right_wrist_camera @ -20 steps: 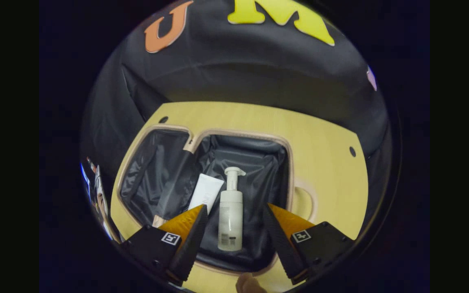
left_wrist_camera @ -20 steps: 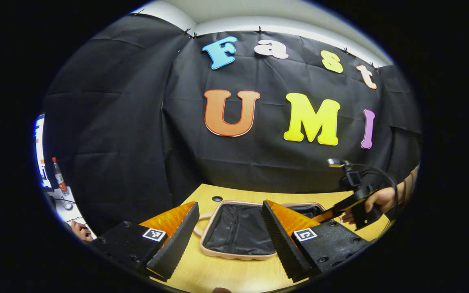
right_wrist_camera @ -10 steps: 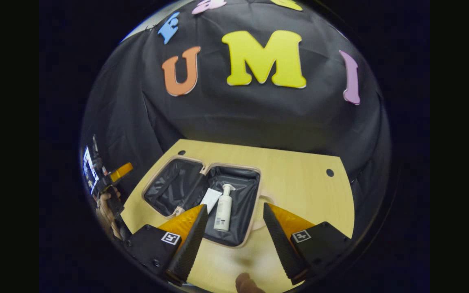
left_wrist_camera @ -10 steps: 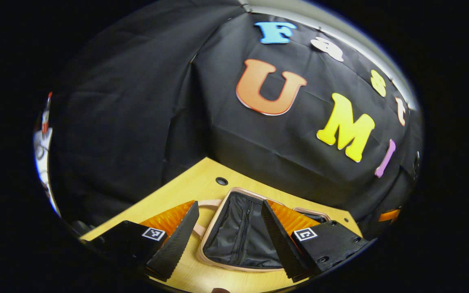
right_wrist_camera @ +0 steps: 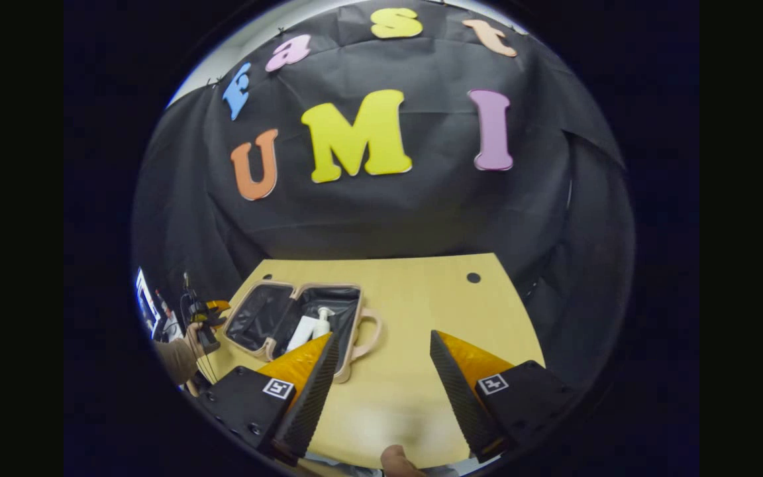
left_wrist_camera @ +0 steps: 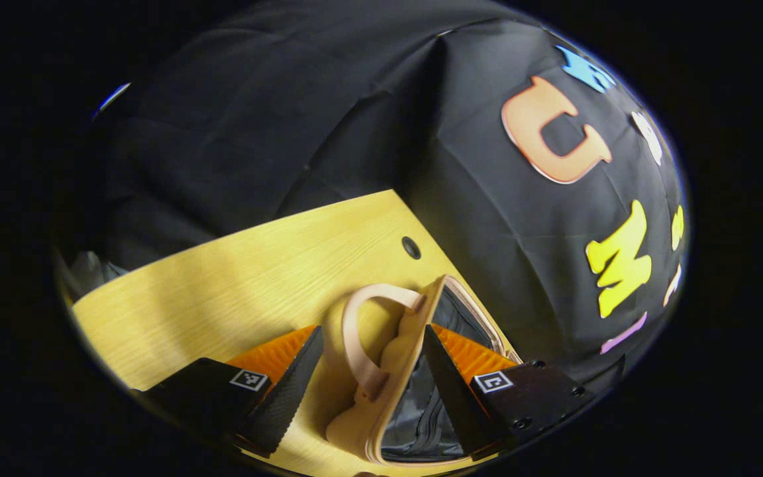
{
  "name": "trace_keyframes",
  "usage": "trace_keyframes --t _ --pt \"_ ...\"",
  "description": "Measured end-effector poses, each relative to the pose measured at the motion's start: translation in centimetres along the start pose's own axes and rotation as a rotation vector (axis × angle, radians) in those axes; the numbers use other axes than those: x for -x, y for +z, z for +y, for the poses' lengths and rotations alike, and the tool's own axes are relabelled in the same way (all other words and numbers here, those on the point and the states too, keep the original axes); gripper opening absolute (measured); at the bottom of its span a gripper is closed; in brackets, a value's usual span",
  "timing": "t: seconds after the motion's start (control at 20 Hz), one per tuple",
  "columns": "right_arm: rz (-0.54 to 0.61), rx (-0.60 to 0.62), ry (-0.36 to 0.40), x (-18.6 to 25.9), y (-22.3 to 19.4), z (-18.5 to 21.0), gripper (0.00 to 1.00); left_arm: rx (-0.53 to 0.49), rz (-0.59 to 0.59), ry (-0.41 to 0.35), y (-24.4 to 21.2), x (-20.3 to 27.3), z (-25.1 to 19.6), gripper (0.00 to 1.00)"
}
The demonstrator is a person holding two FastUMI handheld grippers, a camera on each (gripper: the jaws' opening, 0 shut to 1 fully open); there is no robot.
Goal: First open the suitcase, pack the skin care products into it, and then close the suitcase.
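Left gripper (left_wrist_camera: 367,371) fingers spread wide, holding nothing, straddling the suitcase (left_wrist_camera: 391,371) rim and handle (left_wrist_camera: 361,331) near the worktop (left_wrist_camera: 222,285) far left corner; whether they touch it is unclear. Right gripper (right_wrist_camera: 381,377) fingers wide, nothing held, above bare worktop by the near edge. In the right gripper view the suitcase lies open toward the left edge, pump bottle (right_wrist_camera: 320,322) and tube (right_wrist_camera: 302,332) inside the right half. A hand (right_wrist_camera: 195,331) holds the left gripper just beside the lid.
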State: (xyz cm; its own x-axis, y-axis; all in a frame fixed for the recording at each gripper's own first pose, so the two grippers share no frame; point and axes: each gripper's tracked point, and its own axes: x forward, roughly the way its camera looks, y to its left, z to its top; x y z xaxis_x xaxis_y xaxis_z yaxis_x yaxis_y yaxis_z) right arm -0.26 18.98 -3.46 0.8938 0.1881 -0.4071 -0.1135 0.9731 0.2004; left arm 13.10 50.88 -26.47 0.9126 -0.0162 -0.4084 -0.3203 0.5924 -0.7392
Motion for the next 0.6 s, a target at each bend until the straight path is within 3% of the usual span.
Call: trace_keyframes --t 0.05,0.1,0.15,0.2,0.25,0.35,0.4,0.45,0.5,0.6 --pt "-0.012 0.007 -0.033 0.4 0.1 -0.9 0.77 0.012 0.011 0.021 -0.2 -0.5 0.7 0.95" --pt "-0.017 0.013 -0.056 0.8 0.2 -1.5 0.82 0.025 0.026 0.029 -0.4 -1.1 1.1 0.80" --pt "-0.020 0.014 -0.067 1.3 0.2 -1.7 0.77 0.039 0.038 0.026 -0.6 -1.7 1.0 0.67" --pt "-0.025 0.011 -0.069 1.8 0.2 -1.8 0.82 0.041 0.055 0.032 -1.0 -2.0 1.2 0.70" --pt "-0.027 0.013 -0.077 1.9 0.1 -2.1 0.78 0.042 0.061 0.036 -1.1 -2.5 1.5 0.74" --pt "-0.017 0.018 -0.083 2.3 -0.7 -2.3 0.82 0.061 0.063 0.041 -0.7 -3.0 1.3 0.28" --pt "-0.014 0.017 -0.082 2.6 -0.8 -2.3 0.78 0.055 0.059 0.040 -0.7 -3.3 1.4 0.24" --pt "-0.017 0.015 -0.084 2.7 -0.8 -2.3 0.78 0.045 0.061 0.044 -0.7 -3.2 1.2 0.33" --pt "-0.023 0.014 -0.085 2.7 -0.7 -2.4 0.78 0.030 0.064 0.047 -0.7 -3.2 1.0 0.18" --pt "-0.031 0.009 -0.083 2.8 -0.8 -2.4 0.82 0.004 0.048 0.040 0.2 -2.8 0.1 0.13"
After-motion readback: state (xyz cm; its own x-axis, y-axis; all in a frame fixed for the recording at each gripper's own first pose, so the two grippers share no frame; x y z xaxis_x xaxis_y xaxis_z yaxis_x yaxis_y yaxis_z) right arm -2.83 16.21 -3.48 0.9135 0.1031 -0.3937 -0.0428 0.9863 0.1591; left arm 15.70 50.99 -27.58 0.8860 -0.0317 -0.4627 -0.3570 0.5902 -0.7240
